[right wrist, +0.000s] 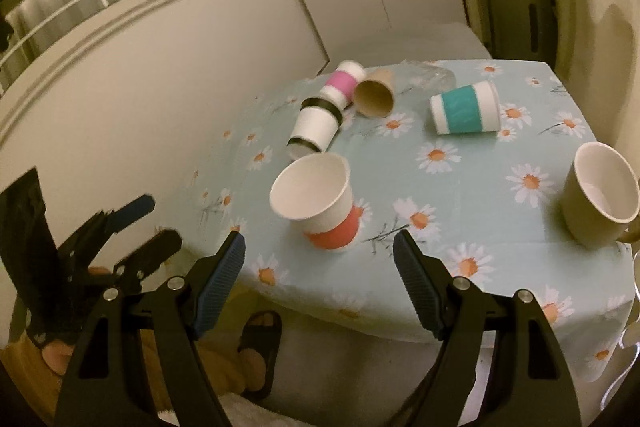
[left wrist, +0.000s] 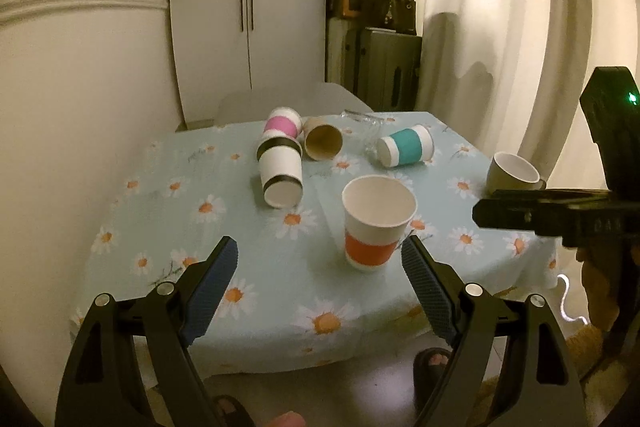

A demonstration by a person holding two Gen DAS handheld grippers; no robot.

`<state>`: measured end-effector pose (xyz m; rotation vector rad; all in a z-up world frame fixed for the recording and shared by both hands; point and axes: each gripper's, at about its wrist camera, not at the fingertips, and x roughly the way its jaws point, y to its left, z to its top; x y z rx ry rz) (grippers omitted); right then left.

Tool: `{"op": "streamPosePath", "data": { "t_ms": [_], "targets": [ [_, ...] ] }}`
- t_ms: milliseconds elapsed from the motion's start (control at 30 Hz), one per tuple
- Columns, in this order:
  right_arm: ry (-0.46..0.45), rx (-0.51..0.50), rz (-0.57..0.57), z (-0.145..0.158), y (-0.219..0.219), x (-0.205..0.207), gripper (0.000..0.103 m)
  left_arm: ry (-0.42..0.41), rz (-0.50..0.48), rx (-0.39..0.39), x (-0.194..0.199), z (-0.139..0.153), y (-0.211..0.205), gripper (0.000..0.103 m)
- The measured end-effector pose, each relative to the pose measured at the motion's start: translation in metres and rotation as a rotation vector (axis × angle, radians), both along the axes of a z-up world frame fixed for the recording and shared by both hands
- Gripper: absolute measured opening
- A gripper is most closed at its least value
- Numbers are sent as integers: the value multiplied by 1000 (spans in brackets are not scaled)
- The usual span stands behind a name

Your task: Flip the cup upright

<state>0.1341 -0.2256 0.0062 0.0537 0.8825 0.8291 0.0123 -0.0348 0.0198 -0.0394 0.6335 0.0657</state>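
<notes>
An orange-banded paper cup [left wrist: 376, 223] stands upright on the daisy tablecloth [left wrist: 240, 227], just beyond my open, empty left gripper [left wrist: 320, 259]; it also shows in the right wrist view [right wrist: 320, 203]. Lying on their sides further back are a black-banded cup [left wrist: 280, 171], a pink-banded cup [left wrist: 282, 123], a brown cup [left wrist: 322, 141] and a teal-banded cup [left wrist: 406, 147]. My right gripper [right wrist: 320, 255] is open and empty, near the table's front edge, short of the orange cup. It also shows at the right in the left wrist view [left wrist: 520, 211].
A beige mug [left wrist: 514, 173] stands upright near the table's right edge. A clear glass [left wrist: 366, 125] lies at the back. A chair back [left wrist: 288, 99] stands behind the table. The wall [right wrist: 160, 99] runs along the left. Sandalled feet [right wrist: 260, 343] are below.
</notes>
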Motion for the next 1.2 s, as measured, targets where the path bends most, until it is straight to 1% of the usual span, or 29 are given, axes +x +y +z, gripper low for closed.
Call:
{"op": "streamPosePath", "data": {
  "t_ms": [133, 233, 300, 400, 633, 733, 933, 967, 1033, 1067, 1133, 1200],
  "targets": [
    [0, -13, 30, -2, 11, -6, 76, 12, -22, -22, 1, -9, 9, 82],
    [-6, 9, 53, 0, 17, -9, 76, 44, -27, -32, 7, -19, 18, 82],
    [-20, -5, 74, 0, 24, -9, 76, 60, -28, -40, 11, -23, 22, 82],
    [-17, -32, 106, -5, 35, -9, 76, 55, -25, -40, 13, -24, 24, 82],
    [-1, -47, 147, -12, 43, -3, 76, 97, -38, -71, 19, -29, 27, 82],
    [3, -54, 155, -15, 44, 0, 76, 103, -36, -61, 18, -30, 26, 82],
    [0, -83, 200, -18, 50, -2, 75, 140, -31, -72, 18, -35, 29, 82],
    [-3, -91, 208, -19, 52, -4, 71, 144, -30, -72, 19, -36, 30, 82],
    [-19, -111, 218, -20, 55, -7, 59, 151, -29, -75, 19, -37, 32, 82],
    [-22, -118, 227, -21, 57, -8, 51, 154, -27, -78, 19, -37, 32, 82],
    [-17, -127, 250, -24, 60, -9, 42, 162, -29, -80, 18, -38, 33, 82],
    [-13, -150, 268, -29, 65, -9, 24, 175, -29, -78, 17, -40, 33, 82]
  ]
}}
